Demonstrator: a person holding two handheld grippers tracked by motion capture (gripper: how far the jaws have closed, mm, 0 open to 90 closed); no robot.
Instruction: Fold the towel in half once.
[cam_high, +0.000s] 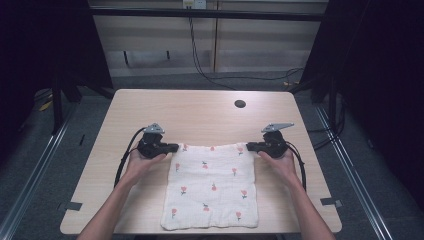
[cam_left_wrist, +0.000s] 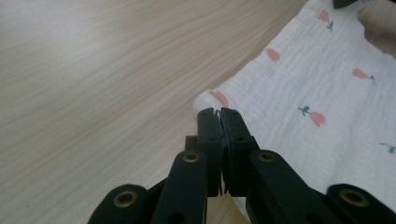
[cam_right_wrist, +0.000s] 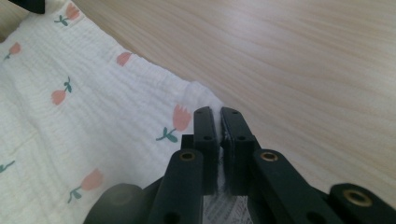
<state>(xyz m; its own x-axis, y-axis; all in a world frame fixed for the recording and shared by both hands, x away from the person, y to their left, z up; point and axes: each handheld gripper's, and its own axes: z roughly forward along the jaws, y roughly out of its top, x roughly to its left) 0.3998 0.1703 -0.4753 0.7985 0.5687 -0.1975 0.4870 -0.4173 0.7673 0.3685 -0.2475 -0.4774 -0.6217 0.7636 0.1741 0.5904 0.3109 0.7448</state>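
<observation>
Left hand-held gripper (cam_left_wrist: 219, 114) clamped on far-left corner of white tulip-print muslin cloth (cam_high: 212, 185). Right hand-held gripper (cam_right_wrist: 217, 112) clamped on far-right corner. Cloth lies flat near the near edge of the light wood counter (cam_high: 200, 107).

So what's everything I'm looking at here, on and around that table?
cloth: one, white with small pink flowers, flat on the near middle of the table
table: one, light wood, centre of the high view
hole: one, dark, round, in the tabletop at the far right
cables: a few, black, on the floor beyond the table
left hand-held gripper: one, black, shut on the cloth's far left corner
right hand-held gripper: one, black, shut on the cloth's far right corner
forearms: two, bare, coming in from the near edge
</observation>
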